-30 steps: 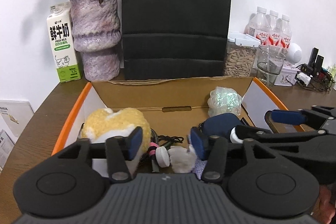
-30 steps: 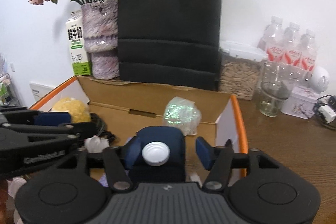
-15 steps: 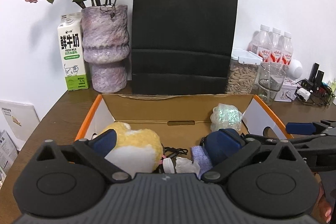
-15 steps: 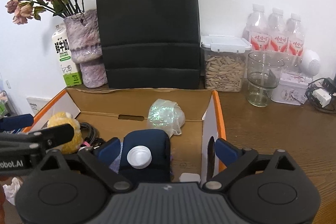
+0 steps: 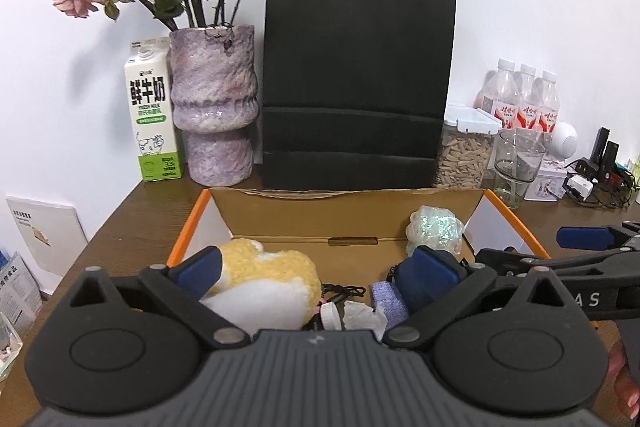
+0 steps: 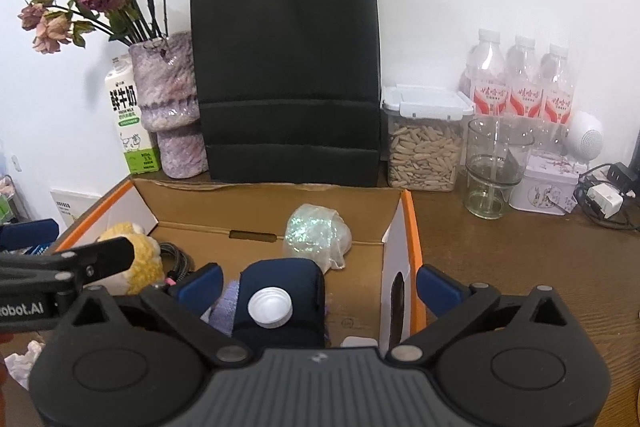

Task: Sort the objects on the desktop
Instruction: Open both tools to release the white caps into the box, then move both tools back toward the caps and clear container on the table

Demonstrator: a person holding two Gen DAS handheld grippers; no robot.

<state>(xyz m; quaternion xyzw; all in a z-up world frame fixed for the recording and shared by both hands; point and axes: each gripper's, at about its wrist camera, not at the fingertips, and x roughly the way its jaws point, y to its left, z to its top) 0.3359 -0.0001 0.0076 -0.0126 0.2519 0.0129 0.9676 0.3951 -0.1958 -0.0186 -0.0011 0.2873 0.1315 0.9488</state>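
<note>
Inside the cardboard box (image 6: 408,227), yellow plush (image 5: 264,279), navy pouch (image 6: 280,291), glittery bundle (image 6: 316,231), both claws (image 5: 316,273) (image 6: 318,285) spread wide, gripping nothing.

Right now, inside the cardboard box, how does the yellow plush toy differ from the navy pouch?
The yellow plush toy is fluffy, yellow and white, and lies at the box's left side; the navy pouch is smooth, dark blue and boxy, and sits toward the right. A white bottle cap appears to rest on the pouch, nothing on the toy. Both lie inside the cardboard box, and neither is gripped: both grippers are open.
</note>
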